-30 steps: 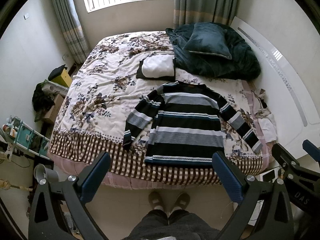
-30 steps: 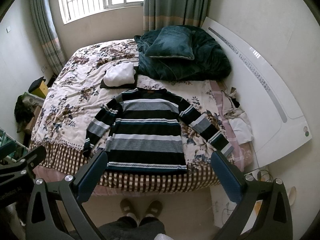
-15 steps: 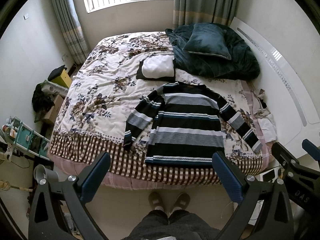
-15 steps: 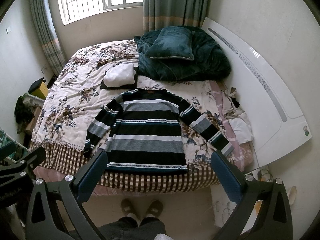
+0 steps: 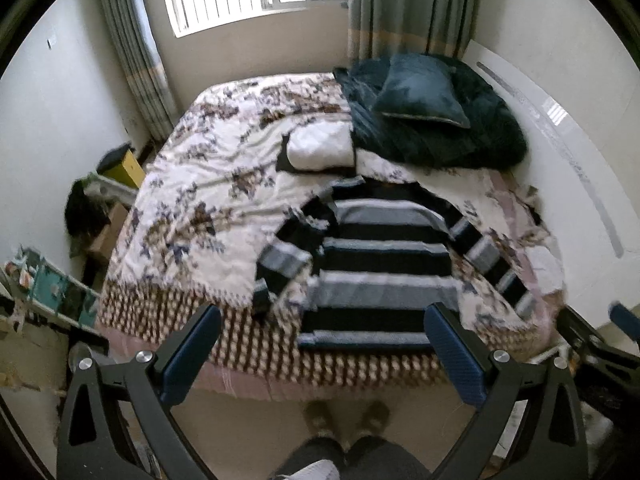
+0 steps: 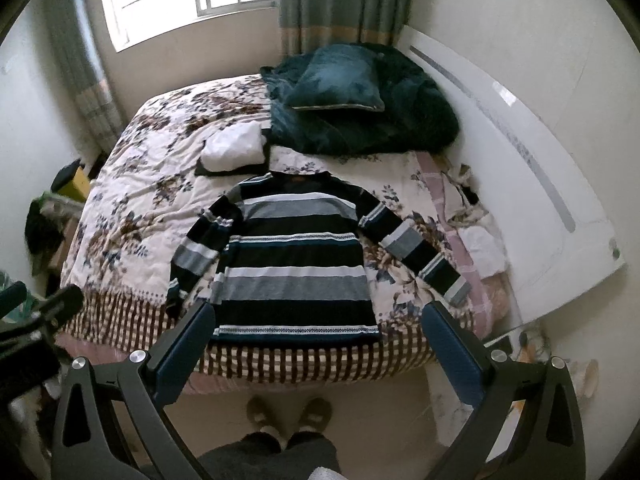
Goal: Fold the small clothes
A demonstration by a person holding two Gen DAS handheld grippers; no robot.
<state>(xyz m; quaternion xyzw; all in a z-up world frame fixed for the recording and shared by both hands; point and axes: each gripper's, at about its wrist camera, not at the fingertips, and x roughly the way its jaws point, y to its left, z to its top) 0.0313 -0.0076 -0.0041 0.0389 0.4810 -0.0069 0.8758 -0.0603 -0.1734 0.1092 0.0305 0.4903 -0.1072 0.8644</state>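
A black, grey and white striped sweater (image 5: 384, 264) lies flat on the bed, sleeves spread, hem toward the near edge; it also shows in the right wrist view (image 6: 296, 264). My left gripper (image 5: 320, 344) is open and empty, held above the floor short of the bed's near edge. My right gripper (image 6: 316, 336) is open and empty, just short of the sweater's hem. Each gripper shows at the edge of the other's view.
A folded white garment on a dark one (image 6: 234, 148) lies behind the sweater. A dark green blanket and pillow (image 6: 352, 104) are piled at the head. The floral bedspread (image 6: 132, 208) covers the bed. A white headboard (image 6: 520, 152) stands right. Clutter (image 5: 84, 216) stands left. My feet (image 6: 288, 412) are below.
Both grippers have moved forward toward the bed; the sweater looms larger. The left view is blurred from motion. Both stay open.
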